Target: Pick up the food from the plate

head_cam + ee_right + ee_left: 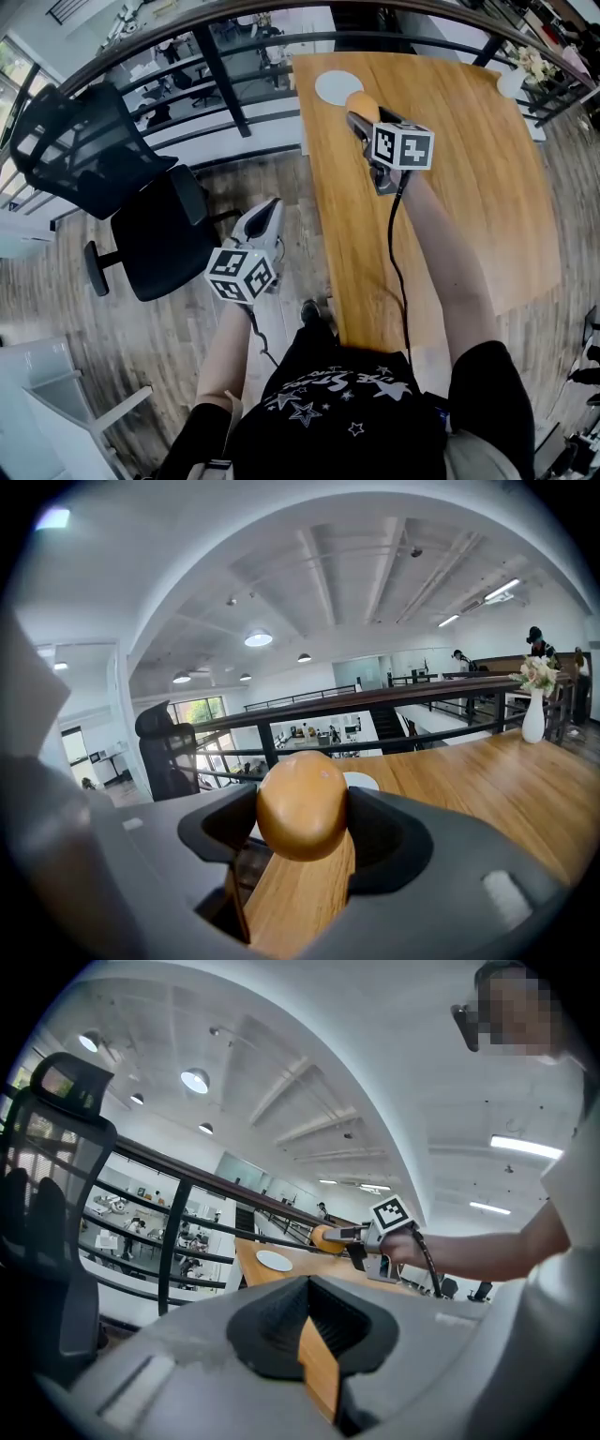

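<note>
A smooth orange-brown, egg-shaped piece of food [302,803] sits between the jaws of my right gripper [302,819], which is shut on it. The food is held in the air above the wooden table [469,169]. From the head view, the food [361,101] and right gripper [358,117] hang just short of the bare white plate [338,86] at the table's far left end. The left gripper view shows the food [325,1238] above the plate [275,1260]. My left gripper [267,208] hangs over the floor, left of the table, jaws together and holding nothing.
A black mesh office chair [112,187] stands on the wooden floor to the left. A dark metal railing [225,75] runs behind the table's far end. A white vase with flowers [534,714] stands at the table's far right corner.
</note>
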`<state>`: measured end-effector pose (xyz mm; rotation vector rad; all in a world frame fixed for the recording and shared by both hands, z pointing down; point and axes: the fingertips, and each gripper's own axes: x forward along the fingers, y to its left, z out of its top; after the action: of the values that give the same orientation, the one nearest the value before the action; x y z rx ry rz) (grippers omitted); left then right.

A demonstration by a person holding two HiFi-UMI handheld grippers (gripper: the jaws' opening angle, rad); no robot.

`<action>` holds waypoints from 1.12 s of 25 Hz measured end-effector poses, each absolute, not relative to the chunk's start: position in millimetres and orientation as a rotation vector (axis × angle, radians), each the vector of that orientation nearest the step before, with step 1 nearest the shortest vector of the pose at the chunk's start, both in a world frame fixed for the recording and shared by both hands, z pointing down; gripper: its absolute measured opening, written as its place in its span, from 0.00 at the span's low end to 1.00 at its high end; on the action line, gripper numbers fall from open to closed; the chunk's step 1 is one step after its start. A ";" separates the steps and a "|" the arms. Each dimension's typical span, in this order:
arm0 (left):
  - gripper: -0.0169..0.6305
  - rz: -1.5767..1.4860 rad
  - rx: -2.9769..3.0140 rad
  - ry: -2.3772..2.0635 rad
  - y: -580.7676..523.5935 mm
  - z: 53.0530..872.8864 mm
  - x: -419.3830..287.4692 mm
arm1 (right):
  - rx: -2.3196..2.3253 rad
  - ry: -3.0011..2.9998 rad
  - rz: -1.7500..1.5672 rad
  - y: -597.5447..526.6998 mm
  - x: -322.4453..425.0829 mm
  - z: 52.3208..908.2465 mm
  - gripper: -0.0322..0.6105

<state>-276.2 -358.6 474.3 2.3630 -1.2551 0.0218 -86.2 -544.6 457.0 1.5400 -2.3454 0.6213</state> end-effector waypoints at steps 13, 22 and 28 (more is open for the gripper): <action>0.03 0.014 2.395 -1.202 -289.1 470.0 -244.6 | 1.561 -2.464 0.668 -412.5 -59.1 439.2 0.53; 0.03 0.030 2.361 -1.310 -238.2 471.1 -190.5 | 1.441 -2.599 0.772 -358.7 -18.6 446.6 0.53; 0.03 0.017 2.326 -1.391 -210.9 461.5 -153.8 | 1.310 -2.660 0.798 -331.8 3.3 444.9 0.53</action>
<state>-153.8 -210.9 461.5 2.3256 -1.3910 0.0174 3.3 -331.8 444.9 1.3101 -2.6595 0.7982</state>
